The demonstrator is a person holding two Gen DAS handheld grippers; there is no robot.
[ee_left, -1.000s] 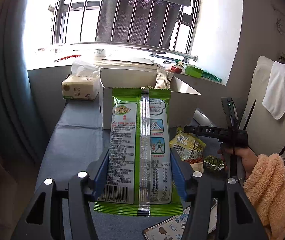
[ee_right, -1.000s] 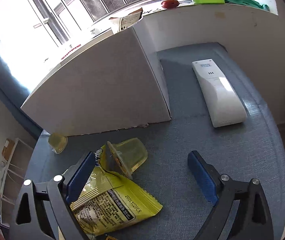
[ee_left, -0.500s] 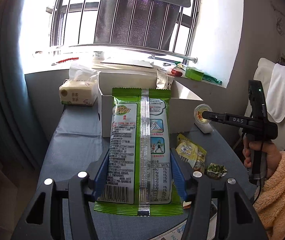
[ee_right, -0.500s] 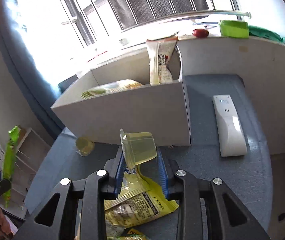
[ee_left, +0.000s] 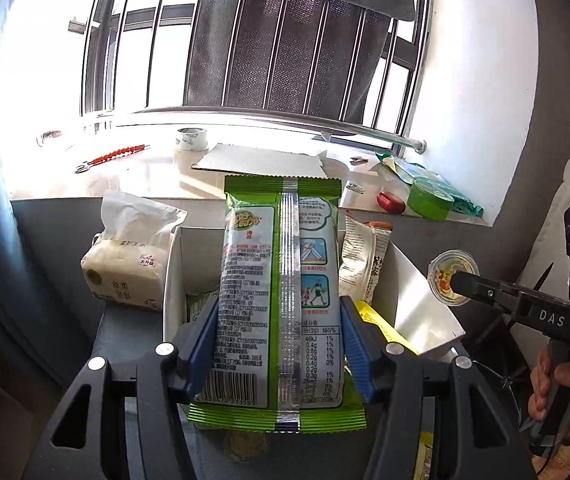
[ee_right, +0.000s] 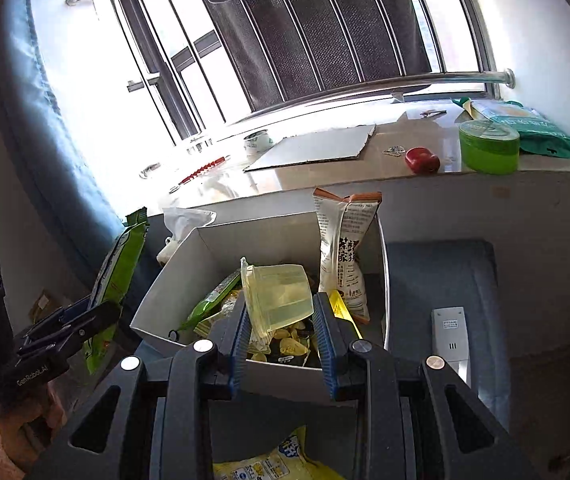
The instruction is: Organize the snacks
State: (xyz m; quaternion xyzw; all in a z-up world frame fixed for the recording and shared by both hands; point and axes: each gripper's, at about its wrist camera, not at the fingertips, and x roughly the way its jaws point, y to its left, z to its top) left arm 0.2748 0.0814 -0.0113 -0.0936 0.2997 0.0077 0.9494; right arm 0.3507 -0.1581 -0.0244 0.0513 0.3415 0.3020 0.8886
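Gripping a translucent plastic jelly cup (ee_right: 279, 298), blue ribbed fingers (ee_right: 240, 334).

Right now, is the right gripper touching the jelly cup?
Touching. Right wrist view: both blue pads of the right gripper press the sides of the jelly cup.

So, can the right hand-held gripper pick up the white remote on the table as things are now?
Probably not yet. The right hand-held gripper is shut on the jelly cup above the white box, so its jaws are occupied. The white remote lies uncovered on the table beside the box, so access looks free once the cup is released.
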